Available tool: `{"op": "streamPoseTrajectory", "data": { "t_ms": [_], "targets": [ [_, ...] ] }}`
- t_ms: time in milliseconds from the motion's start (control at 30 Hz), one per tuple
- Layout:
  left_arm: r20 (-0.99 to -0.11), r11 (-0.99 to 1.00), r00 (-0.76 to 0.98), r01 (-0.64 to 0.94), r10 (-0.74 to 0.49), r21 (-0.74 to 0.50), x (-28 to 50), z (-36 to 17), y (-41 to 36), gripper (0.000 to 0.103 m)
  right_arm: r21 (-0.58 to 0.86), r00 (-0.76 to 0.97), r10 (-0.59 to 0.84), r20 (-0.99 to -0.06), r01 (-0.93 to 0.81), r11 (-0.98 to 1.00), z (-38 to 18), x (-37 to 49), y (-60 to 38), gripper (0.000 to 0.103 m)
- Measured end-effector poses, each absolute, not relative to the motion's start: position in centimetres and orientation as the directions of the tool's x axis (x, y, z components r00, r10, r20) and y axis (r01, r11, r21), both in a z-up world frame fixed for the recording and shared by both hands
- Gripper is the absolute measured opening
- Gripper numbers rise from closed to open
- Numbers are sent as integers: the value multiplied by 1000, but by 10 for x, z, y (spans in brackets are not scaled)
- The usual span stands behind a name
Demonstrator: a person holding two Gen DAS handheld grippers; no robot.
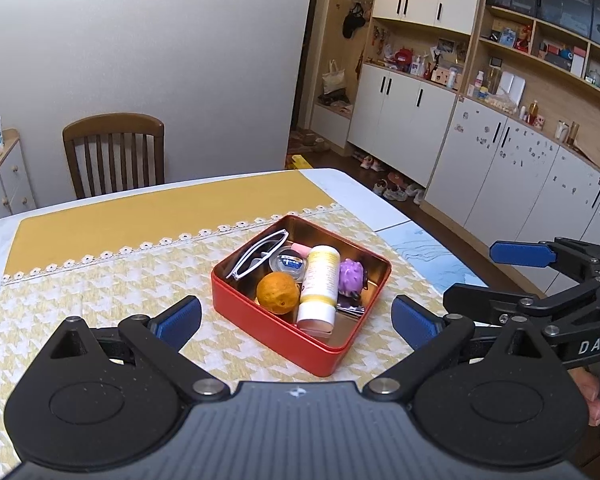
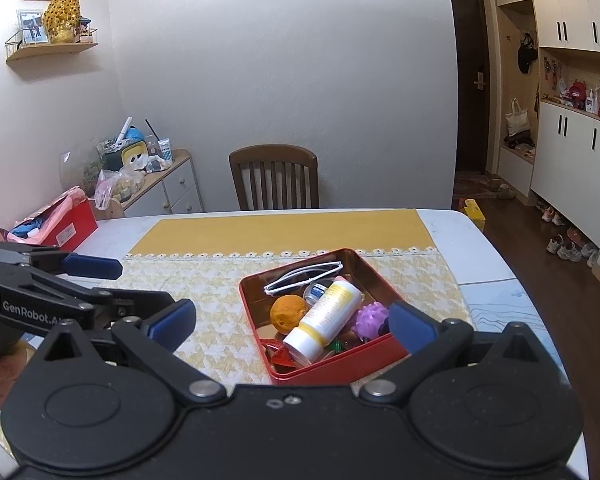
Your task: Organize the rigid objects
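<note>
Your left gripper (image 1: 296,316) hung short of the red square metal tin (image 1: 256,308), jaws spread wide and holding nothing. Inside the tin, from its left, lay the white-framed glasses (image 1: 256,256), the orange ball (image 1: 278,293), the small clear round case (image 1: 288,263), the white-and-yellow plastic bottle (image 1: 319,286) and the purple spiky ball (image 1: 351,278), so the gathering looked finished. Nothing loose showed on the yellow houndstooth cloth (image 1: 100,300) covering the desk. Right of the tin, your right gripper (image 2: 292,320) was likewise spread and empty. Nothing blocked you.
</note>
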State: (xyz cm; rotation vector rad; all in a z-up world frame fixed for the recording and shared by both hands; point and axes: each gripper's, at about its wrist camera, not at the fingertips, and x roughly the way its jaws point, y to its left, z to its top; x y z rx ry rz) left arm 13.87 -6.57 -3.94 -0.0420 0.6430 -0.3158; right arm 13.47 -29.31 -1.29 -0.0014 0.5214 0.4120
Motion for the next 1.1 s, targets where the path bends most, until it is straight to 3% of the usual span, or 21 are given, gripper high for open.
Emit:
{"op": "streamPoseTrajectory", "data": {
  "t_ms": [1100],
  "targets": [
    [-564,953,769,268,-302,-144,140,-37,-65,102,81,797,343,-497,-351,933,-17,134,-291,103]
  ]
}}
